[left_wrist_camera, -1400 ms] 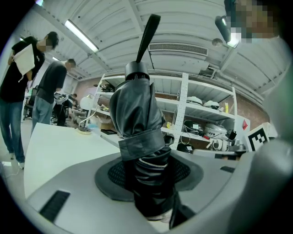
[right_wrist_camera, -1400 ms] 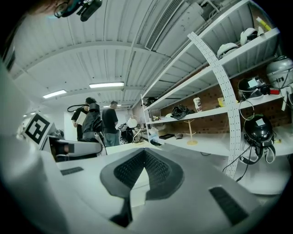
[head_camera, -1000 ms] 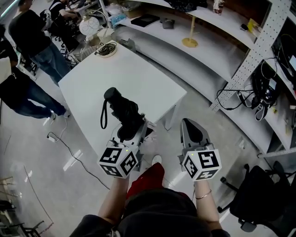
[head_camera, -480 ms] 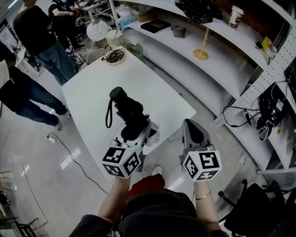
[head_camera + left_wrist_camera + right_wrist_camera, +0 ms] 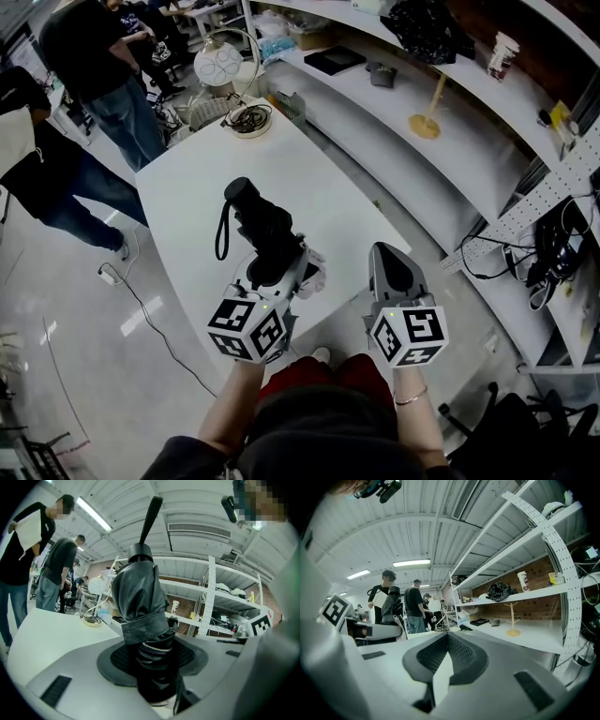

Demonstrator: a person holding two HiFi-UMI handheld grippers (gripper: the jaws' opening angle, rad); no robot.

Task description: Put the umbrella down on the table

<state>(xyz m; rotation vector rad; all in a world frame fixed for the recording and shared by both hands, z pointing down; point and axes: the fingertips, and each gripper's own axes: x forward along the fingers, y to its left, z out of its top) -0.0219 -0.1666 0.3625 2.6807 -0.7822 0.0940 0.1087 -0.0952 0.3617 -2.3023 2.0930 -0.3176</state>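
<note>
- Pinched at its lower end between the pads of the left gripper [image 5: 279,265]: the black folded umbrella [image 5: 260,225], rising out of the jaws and leaning away, with its wrist strap [image 5: 218,236] looping down from the far end.
- Held in the air over the near end of the white table [image 5: 197,183], not lying on it.
- Just beside it, over the table's near corner, the right gripper [image 5: 383,251], fingertips pressed together with nothing between them.
- Nearest thing on the tabletop: a coil of cable [image 5: 248,119] at the far end, well apart from the umbrella.
- Just beyond that coil, a round white disc [image 5: 223,66] on a curved stem.
- Right of the table, a long white shelf [image 5: 375,136] carrying a wooden stand [image 5: 428,114]; on the shelf above it, a black bag [image 5: 427,28] and a paper cup [image 5: 503,56].
- Left of the table, two people [image 5: 98,66] standing near its far corner, and a cord [image 5: 141,302] trailing across the floor.
- At the lower right, a black office chair [image 5: 525,441].
- Against a second ago: table drawn closer and further in under both grippers.
- Right gripper then over the floor, short of the table; now at the table's corner.
- Umbrella then over the near edge, now further in over the tabletop.
- Same pinch on the umbrella and same closed right fingertips as before.
</note>
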